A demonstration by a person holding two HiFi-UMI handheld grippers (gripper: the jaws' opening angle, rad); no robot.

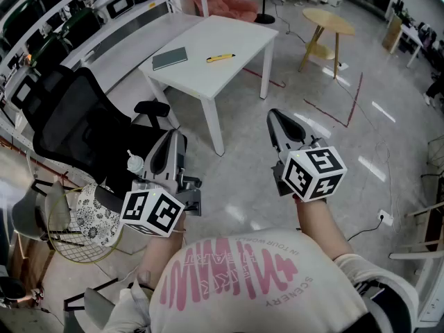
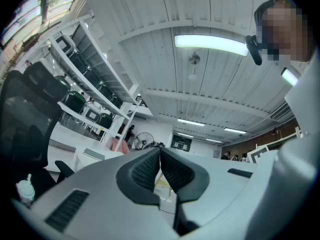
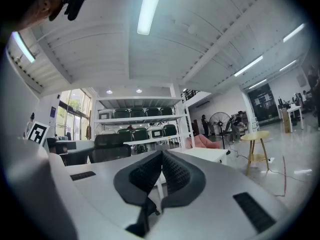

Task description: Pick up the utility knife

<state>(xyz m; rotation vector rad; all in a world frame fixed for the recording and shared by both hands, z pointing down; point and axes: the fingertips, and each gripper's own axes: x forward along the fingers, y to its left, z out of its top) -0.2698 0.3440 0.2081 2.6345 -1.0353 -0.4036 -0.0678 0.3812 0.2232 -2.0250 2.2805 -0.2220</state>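
Both grippers' fingers pressed together, empty; utility knife (image 1: pixel 220 58) far off on surface (image 1: pixel 236 40). Risk: reaching unopened, fingers shove knife off edge.

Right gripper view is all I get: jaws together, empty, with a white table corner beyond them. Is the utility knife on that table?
Observer: Yes. The head view shows the yellow utility knife lying on the white table, with nothing touching it.
Operator: Is anything else on the tabletop?
Observer: A dark notebook lies flat to the left of the knife, apart from it.
Operator: What about the left gripper?
Observer: The left gripper has its jaws together with nothing between them, as its own view shows.
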